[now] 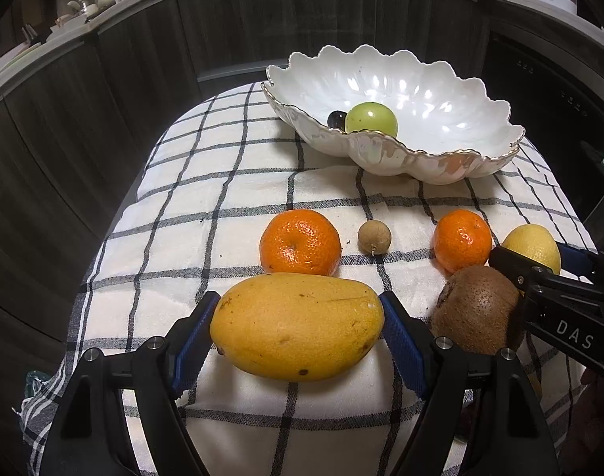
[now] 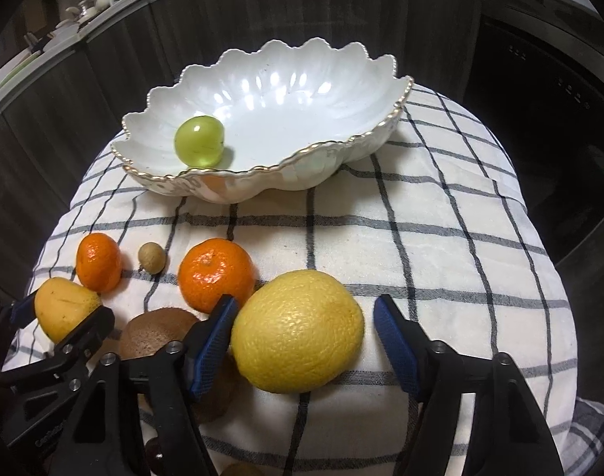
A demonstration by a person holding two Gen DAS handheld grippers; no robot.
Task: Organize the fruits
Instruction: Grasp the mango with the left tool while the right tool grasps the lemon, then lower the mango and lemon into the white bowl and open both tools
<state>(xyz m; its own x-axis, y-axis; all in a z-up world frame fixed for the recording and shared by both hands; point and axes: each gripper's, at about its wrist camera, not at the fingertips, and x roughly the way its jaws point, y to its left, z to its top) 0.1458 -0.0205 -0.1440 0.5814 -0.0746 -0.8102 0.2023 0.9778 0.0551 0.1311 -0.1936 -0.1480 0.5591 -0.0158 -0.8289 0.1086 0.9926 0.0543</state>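
- A dark-panelled kitchen is wrapping round a checked cloth [image 1: 222, 206] draped over a small table.
- The left gripper [image 1: 298, 329] is straddling the mango [image 1: 298, 325]; its blue pads [image 1: 401, 341] are sitting at the fruit's two tips, so the long axis is running left to right, straight across the jaws. Whether they are already squeezing, I cannot tell.
- The right gripper [image 2: 302, 341] is standing spread around the lemon [image 2: 298, 329], the left pad touching or nearly so, the right pad clearly apart.
- The white scalloped bowl [image 1: 440, 166] is waiting at the far side, directly beyond both grippers, somewhat nearer the right one.
- Counting: one mango, one lemon, one kiwi [image 1: 476, 309], two mandarins [image 1: 300, 242] [image 1: 462, 240], one small brown longan-like fruit [image 1: 374, 237] on the cloth.
- Lying in the bowl: one green fruit [image 1: 371, 119] and one small dark fruit [image 1: 335, 119].
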